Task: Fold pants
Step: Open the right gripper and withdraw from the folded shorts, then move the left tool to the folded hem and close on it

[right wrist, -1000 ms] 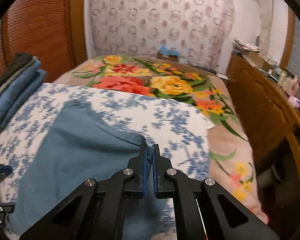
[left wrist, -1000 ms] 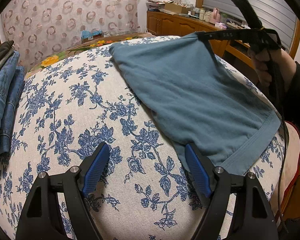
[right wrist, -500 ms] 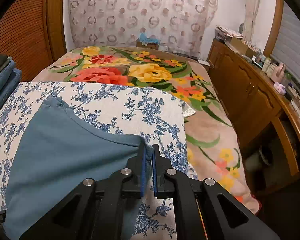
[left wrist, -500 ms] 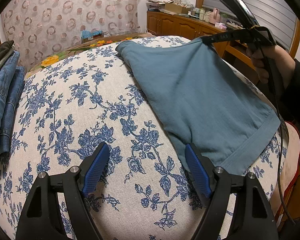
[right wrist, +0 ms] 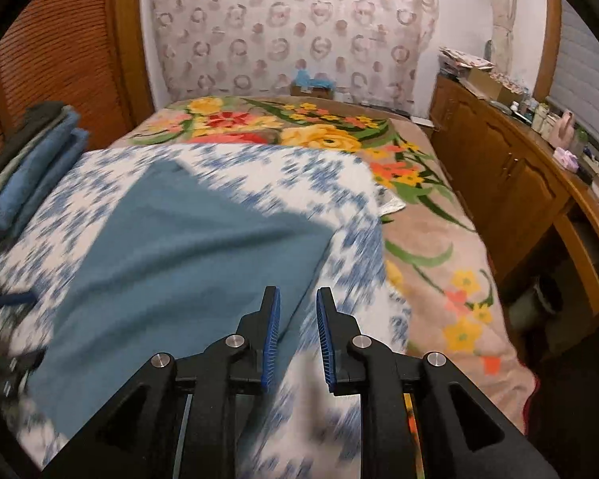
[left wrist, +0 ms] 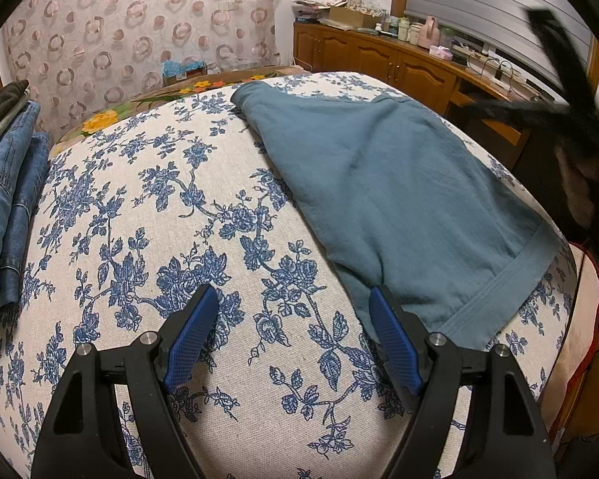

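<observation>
Left-wrist view was filled by the bed (left wrist: 147, 207) in its blue-flowered cover, with the teal pants (left wrist: 399, 199) laid flat across its right half, one folded layer over another, the hemmed end nearest the camera. Folded jeans (left wrist: 8, 199) were stacked at the left edge. The left gripper (left wrist: 291, 335) was held low over bare cover, its jaws wide apart with nothing between them; its right finger was set just beside the near corner of the pants, and contact could not be told.

Right-wrist view was smeared by motion. The right gripper (right wrist: 297, 329) was seen with its jaws having just been opening, now narrowly apart and empty, the cloth lying free beneath and to their left.

A hazard was judged in that released edge: it had been dropped rather than smoothed, so the top layer might have settled askew or with a ridge. A further risk was judged at the left finger, which could drag the near corner and undo the fold if it were moved sideways.
</observation>
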The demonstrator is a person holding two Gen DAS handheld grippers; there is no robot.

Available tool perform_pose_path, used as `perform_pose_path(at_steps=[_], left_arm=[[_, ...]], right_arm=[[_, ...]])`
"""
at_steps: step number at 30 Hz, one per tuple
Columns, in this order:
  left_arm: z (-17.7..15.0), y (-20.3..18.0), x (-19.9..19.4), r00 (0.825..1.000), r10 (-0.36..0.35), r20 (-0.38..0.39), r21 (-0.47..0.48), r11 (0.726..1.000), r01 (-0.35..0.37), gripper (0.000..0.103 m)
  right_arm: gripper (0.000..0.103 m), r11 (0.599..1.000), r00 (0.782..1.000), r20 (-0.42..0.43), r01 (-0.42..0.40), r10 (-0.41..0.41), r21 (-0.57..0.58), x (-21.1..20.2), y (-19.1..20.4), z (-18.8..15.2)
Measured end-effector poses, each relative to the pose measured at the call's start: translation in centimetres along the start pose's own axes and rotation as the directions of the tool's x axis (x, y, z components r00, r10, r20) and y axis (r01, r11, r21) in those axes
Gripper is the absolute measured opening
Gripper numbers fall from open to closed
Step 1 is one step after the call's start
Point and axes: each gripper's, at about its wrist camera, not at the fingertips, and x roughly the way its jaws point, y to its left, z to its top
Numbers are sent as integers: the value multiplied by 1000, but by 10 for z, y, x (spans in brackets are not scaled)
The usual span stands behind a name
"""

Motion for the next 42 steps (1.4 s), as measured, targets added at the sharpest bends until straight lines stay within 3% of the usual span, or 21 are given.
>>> perform_pose_path(at_steps=[2, 5, 11, 21, 25, 28, 37, 41, 42], left_arm=[[0, 0, 0, 1000, 0, 1, -1, 1000, 0, 79], [-1, 0, -1, 1000, 0, 5, -3, 1000, 0, 79], [-3, -5, -13, 999, 13, 31, 9, 1000, -13, 79], [-20, -25, -47, 995, -53, 85, 39, 998, 50, 78], [-25, -25, -44, 992, -103, 70, 19, 995, 102, 54], [-27, -29, -41, 988, -142, 57, 21, 990, 141, 43], [-29, -39, -32, 986, -164, 32, 34, 986, 163, 34], [-29, -39, -32, 982, -182, 45, 32, 983, 180, 19], [-28, -39, -33, 982, -185, 49, 31, 983, 183, 18]], right_arm=[[21, 1000, 1000, 19, -21, 21, 6, -15, 6, -17], [33, 998, 998, 38, -50, 50, 23, -32, 11, -40], [34, 997, 998, 31, -54, 53, 57, -48, 14, -71], [34, 993, 996, 25, -84, 82, 88, -71, 21, -85], [34, 991, 996, 26, -89, 87, 102, -75, 24, -94], [34, 989, 996, 27, -92, 90, 112, -74, 25, -97], [34, 987, 994, 10, -108, 107, 118, -70, 32, -107], [33, 987, 994, 14, -113, 112, 114, -71, 34, -107], [27, 987, 993, 13, -120, 119, 109, -71, 34, -107]])
